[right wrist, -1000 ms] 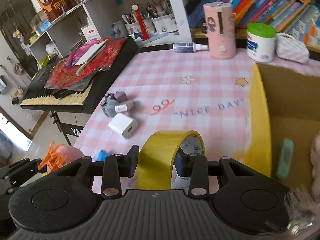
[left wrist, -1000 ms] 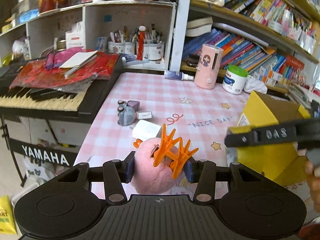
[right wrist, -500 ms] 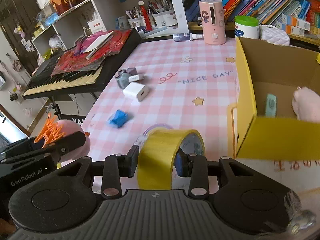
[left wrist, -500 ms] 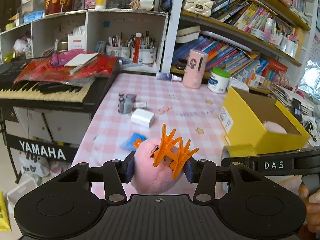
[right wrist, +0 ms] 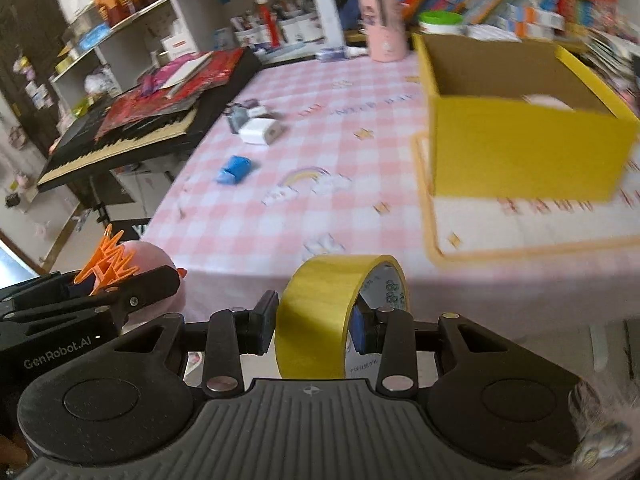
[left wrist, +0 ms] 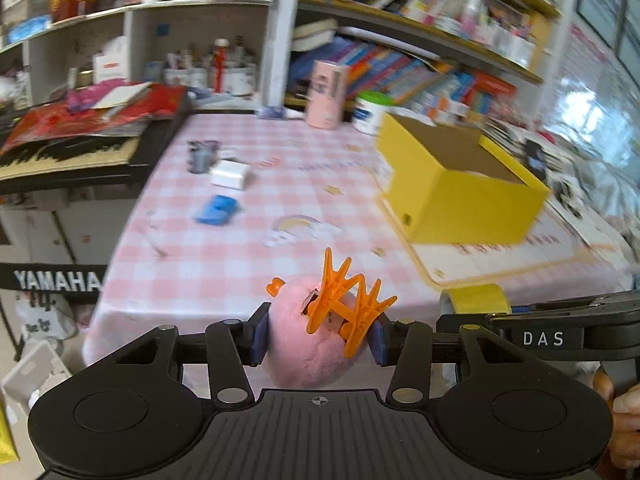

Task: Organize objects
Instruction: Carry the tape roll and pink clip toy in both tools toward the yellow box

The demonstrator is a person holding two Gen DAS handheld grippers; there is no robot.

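My left gripper point(left wrist: 318, 338) is shut on a pink plush ball point(left wrist: 296, 352) that carries an orange claw clip point(left wrist: 344, 308). In the right wrist view my right gripper point(right wrist: 314, 326) is shut on a roll of yellow tape point(right wrist: 320, 312), held on edge. Both grippers hang off the near edge of the pink checked table point(right wrist: 320, 152). The open yellow box point(right wrist: 520, 152) stands at the table's right, and something pink point(right wrist: 546, 101) shows inside it. The left gripper with the plush ball point(right wrist: 150, 256) appears at the lower left of the right wrist view.
On the table lie a blue packet point(right wrist: 234, 169), a white charger point(right wrist: 262, 131) and a small grey item point(right wrist: 237, 117). A pink cylinder point(right wrist: 382, 26) and a green-lidded jar point(right wrist: 440, 20) stand at the back. A keyboard point(right wrist: 132, 136) flanks the left; bookshelves point(left wrist: 420, 40) rise behind.
Both grippers have pulled back from over the table to beyond its near edge, each keeping its object. The yellow box now sits farther away and shows whole.
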